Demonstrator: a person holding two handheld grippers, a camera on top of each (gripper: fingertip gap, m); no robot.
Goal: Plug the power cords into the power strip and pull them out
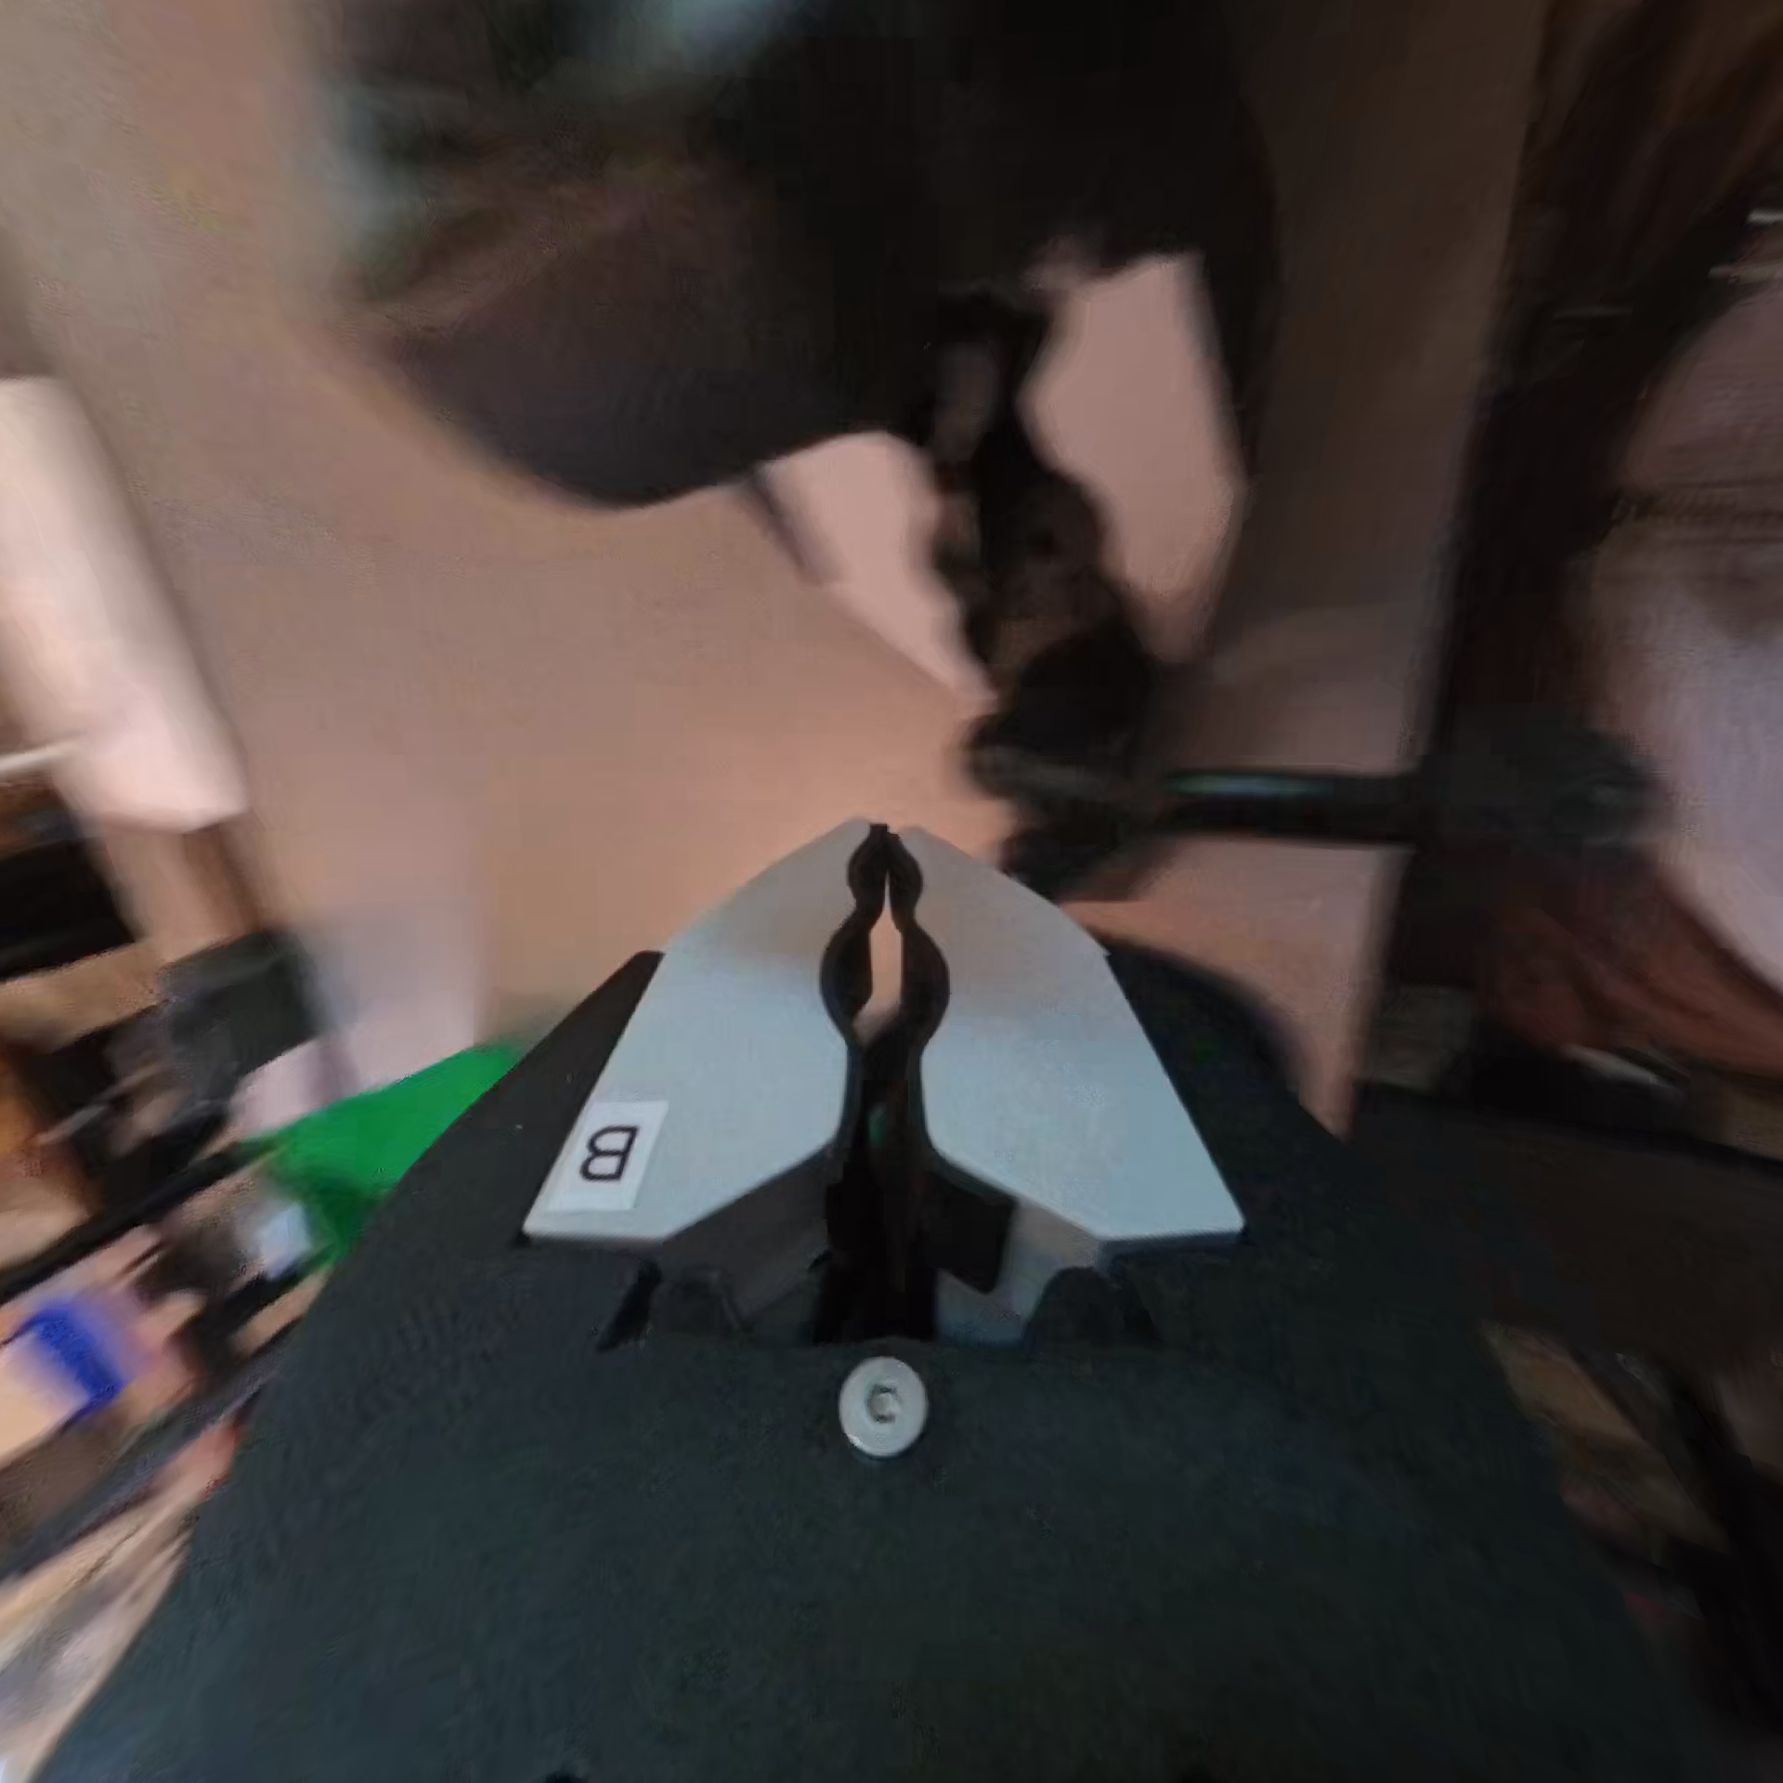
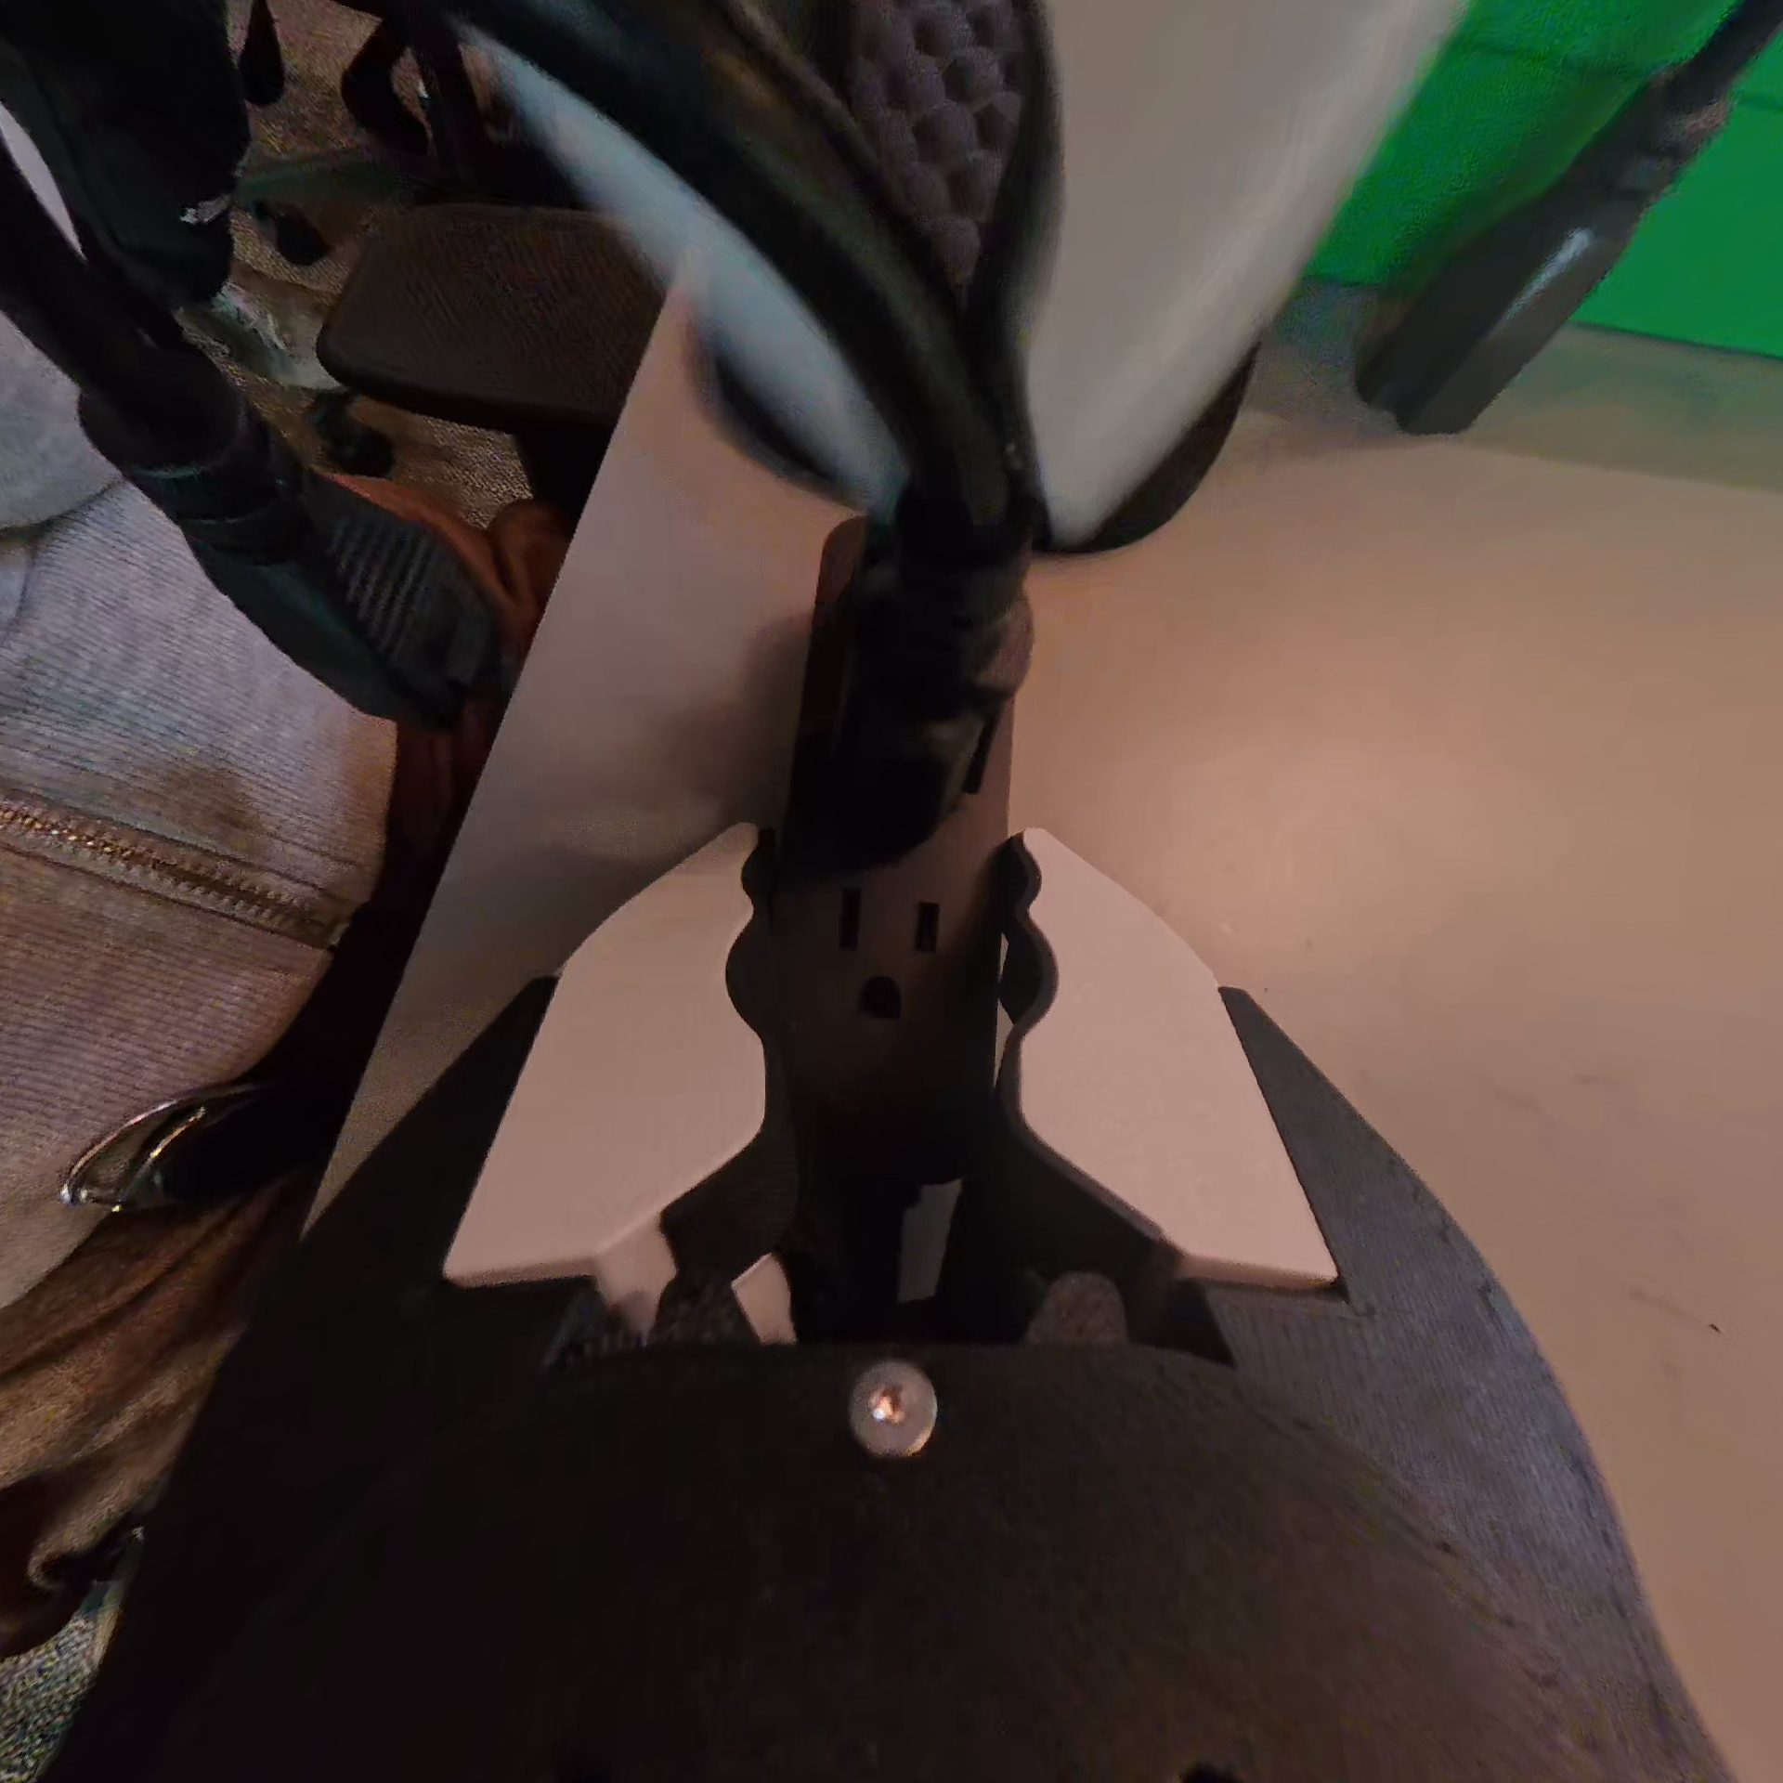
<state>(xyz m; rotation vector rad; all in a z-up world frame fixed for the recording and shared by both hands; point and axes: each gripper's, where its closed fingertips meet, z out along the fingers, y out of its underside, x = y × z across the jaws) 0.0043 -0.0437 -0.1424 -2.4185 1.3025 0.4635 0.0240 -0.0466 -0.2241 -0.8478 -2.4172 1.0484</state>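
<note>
In the right wrist view my right gripper [image 2: 883,868] is shut on the brown power strip [image 2: 888,1042], one finger on each long side. One free outlet [image 2: 888,955] shows between the fingers. Just beyond it a black plug [image 2: 907,704] sits in the strip, with black cords [image 2: 926,367] running up from it. The left wrist view is badly blurred. My left gripper [image 1: 880,854] is shut and empty, above the beige table [image 1: 579,724]. Ahead of it are the right gripper [image 1: 1023,540] and a black cord [image 1: 1302,801] leading right.
The strip lies near the table's left edge [image 2: 540,695]; the bare table [image 2: 1399,820] stretches to the right. A person's grey and tan clothing [image 2: 145,820] is left of the edge. A blurred white shape [image 2: 1158,241] hangs over the plugs. A green panel [image 2: 1640,212] is at the far right.
</note>
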